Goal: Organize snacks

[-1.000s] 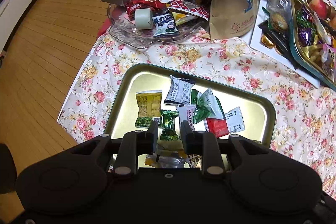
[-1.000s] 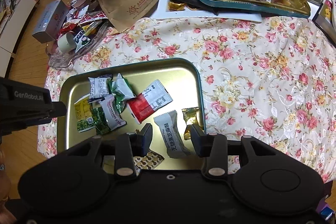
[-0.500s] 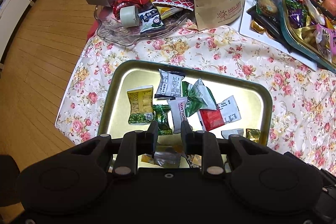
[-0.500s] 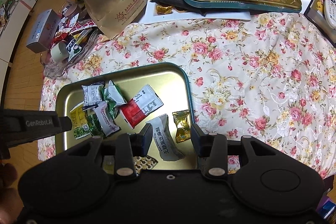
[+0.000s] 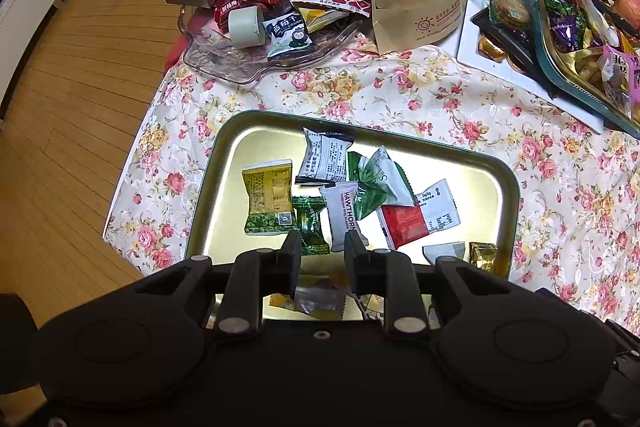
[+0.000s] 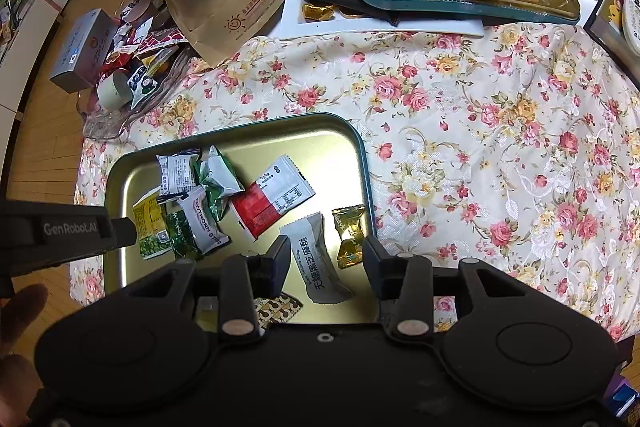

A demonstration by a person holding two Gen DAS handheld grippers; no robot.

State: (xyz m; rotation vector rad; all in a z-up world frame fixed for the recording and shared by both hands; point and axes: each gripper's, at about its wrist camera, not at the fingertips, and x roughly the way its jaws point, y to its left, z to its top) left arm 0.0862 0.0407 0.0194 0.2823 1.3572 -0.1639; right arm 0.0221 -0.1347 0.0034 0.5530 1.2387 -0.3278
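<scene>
Wrappers [image 5: 316, 301] half-hidden behind parted, empty left claw [image 5: 322, 245]; right claw [image 6: 326, 250] likewise agape.

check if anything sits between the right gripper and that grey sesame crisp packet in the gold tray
Nothing visible does. The right gripper is open directly over the grey sesame crisp packet; only the gold candy lies beside it.

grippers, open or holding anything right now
left gripper: open, holding nothing, above the gold tray
right gripper: open, holding nothing

Both wrist views look down from close above, sharing the gold tray [image 5: 208, 187] [image 6: 362, 147].
</scene>
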